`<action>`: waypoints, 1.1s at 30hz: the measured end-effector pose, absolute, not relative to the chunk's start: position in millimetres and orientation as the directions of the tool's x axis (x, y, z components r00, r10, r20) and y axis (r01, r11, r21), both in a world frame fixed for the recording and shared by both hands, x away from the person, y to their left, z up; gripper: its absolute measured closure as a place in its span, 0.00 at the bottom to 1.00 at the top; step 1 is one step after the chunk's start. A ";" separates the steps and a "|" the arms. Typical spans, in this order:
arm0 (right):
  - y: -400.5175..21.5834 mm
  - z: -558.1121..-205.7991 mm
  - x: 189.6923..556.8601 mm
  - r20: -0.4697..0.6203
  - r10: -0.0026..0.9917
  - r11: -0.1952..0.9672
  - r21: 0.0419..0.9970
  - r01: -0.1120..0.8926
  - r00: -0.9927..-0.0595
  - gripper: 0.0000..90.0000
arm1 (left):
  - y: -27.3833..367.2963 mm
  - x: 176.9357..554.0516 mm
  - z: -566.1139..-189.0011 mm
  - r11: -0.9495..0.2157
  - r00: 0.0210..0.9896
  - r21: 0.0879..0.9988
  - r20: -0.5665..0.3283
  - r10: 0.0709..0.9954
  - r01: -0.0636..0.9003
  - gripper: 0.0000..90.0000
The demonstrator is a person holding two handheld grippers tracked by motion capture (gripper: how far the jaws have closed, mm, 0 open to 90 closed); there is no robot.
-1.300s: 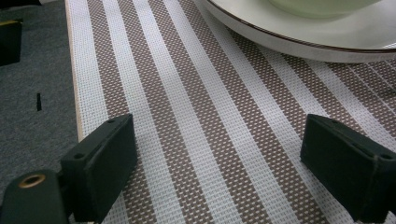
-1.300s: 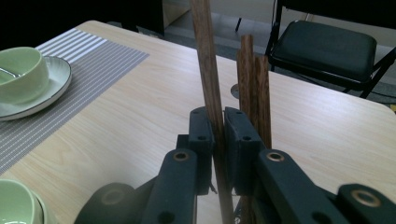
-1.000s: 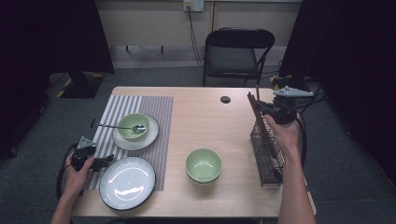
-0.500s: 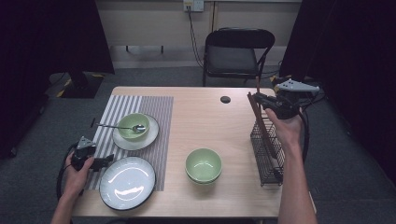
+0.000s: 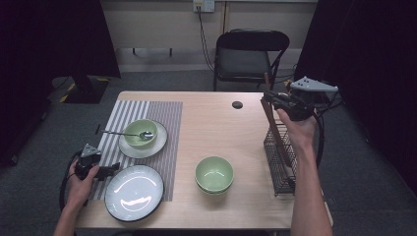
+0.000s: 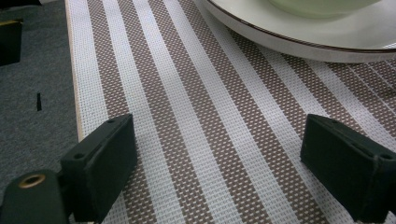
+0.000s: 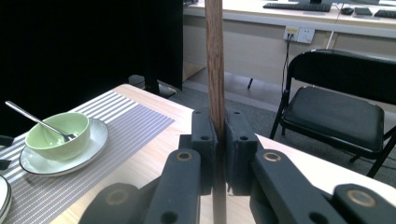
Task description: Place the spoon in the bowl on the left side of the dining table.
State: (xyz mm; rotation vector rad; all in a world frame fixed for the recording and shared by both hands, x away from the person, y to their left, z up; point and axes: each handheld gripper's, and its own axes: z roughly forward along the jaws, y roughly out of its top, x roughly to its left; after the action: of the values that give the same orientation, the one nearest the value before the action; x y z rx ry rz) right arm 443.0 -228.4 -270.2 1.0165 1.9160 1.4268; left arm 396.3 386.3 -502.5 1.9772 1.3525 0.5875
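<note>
My right gripper (image 5: 272, 100) is held above the far end of a black wire rack (image 5: 279, 169) at the table's right edge. It is shut on a long brown wooden stick (image 5: 275, 129), whose lower end still reaches down inside the rack. In the right gripper view the stick (image 7: 215, 60) stands upright, pinched between the two pads of my right gripper (image 7: 220, 135). My left gripper (image 5: 112, 169) rests low at the front left, open, its jaws wide apart over the striped placemat (image 6: 210, 116) with nothing between them.
A green bowl (image 5: 140, 132) with a spoon (image 5: 120, 133) sits on a white plate (image 5: 158, 145) on the placemat (image 5: 164, 110). A dark-rimmed plate (image 5: 134, 191) lies near the front. Stacked green bowls (image 5: 214, 173) stand mid-table. A small black disc (image 5: 237, 104) and a folding chair (image 5: 246, 59) are farther back.
My right gripper has risen with the wooden stick, drawing it up out of the rack. The left gripper has stayed where it was.
</note>
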 end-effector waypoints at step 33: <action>-191.1 -276.7 437.2 0.079 0.760 0.123 0.957 0.263 -0.645 0.94 | 361.4 379.0 -457.2 -0.167 0.388 0.807 -0.083 0.918 0.567 0.26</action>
State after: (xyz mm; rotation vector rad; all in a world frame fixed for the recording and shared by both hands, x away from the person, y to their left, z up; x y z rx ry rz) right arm 437.2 -191.1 -276.7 0.9873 1.9751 1.5384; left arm 379.0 361.4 -457.2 1.8514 1.2844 0.5564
